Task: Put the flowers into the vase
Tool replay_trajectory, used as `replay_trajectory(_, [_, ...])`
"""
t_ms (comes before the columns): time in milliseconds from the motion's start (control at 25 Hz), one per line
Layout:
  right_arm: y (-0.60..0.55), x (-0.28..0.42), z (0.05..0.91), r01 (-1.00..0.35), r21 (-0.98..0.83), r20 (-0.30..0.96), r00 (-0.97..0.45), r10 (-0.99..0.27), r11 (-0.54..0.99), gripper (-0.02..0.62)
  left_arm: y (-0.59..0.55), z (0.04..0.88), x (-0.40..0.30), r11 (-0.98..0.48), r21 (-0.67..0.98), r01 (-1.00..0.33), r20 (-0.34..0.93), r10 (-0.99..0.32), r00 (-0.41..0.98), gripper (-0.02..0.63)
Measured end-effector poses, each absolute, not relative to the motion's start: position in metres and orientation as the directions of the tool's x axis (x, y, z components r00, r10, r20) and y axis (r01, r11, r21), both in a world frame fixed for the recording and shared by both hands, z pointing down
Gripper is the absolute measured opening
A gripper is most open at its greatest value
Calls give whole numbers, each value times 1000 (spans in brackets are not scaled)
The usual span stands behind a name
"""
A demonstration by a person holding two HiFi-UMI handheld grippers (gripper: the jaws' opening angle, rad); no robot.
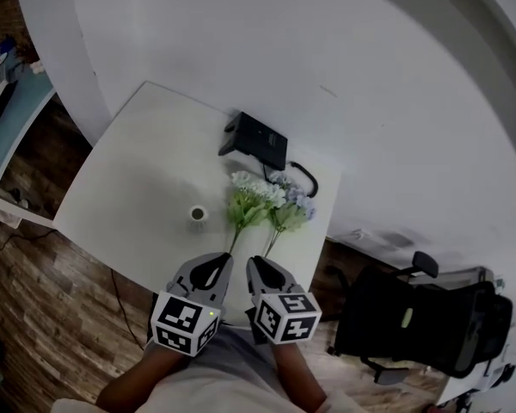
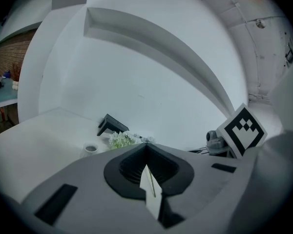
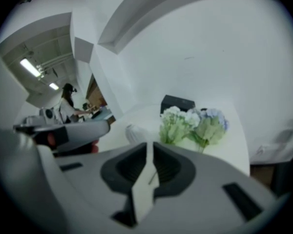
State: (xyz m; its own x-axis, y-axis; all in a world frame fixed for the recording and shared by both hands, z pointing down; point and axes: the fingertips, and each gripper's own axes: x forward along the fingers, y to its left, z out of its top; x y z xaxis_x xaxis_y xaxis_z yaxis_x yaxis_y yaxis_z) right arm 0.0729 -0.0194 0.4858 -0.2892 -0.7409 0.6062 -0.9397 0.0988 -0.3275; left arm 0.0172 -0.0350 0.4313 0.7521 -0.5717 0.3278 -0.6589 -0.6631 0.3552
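A: Flowers first. Form and material?

B: Two bunches. The white-and-green bunch [image 1: 248,201] is a cluster of small pale petals over soft green leaves, on one thin straight stem [image 1: 235,241]. The blue bunch [image 1: 294,206] sits just to its right with the heads touching. It has lavender-blue petals, the same leafy green, and its own thin stalk [image 1: 269,243].

A: Orientation?

B: The long axes run nearly parallel, spreading slightly at the heads. Heads point away from the person, toward the white wall [image 1: 327,58]. Cut ends point back at the grippers. Both bunches are over the right part of the table [image 1: 129,179], which has a smooth, matt white top. Whether the heads rest on it, I cannot tell.

A: Grips?

B: Left gripper [image 1: 227,259]: jaws together, clamped on the stem of the white-and-green bunch, which shows as a fine green line in the seam in the left gripper view. Right gripper [image 1: 254,261]: jaws a narrow slit apart. The blue bunch's stalk lies in the slit, and the pads are not seen pressing it.

A: Vase?

B: Vase [image 1: 198,216]: small, white, rounded body, dark round mouth facing up. It stands left of the heads, apart from them. Neither bunch is in it.

A: Surroundings?

B: A black angular device [image 1: 260,140] sits behind the heads, with a black cable [image 1: 308,177] looping from it. A black office chair [image 1: 413,321] stands right of the table, on a wood-plank floor [image 1: 60,291].
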Motion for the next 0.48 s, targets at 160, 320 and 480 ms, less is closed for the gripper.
replay_trajectory(160, [-28, 80, 501, -939, -342, 652, -273, -708, 47, 114, -45, 436, 16, -662, 351, -662, 333, -572, 749, 25])
replay_trajectory(320, [-38, 95, 517, -948, -317, 695, -231, -680, -1, 121, -49, 445, 20, -676, 364, -640, 360, -532, 766, 25])
replay_trajectory(480, [-40, 112, 538, -935, -348, 742, -229, -629, -70, 123, -52, 452, 21, -671, 388, -632, 376, -511, 773, 25])
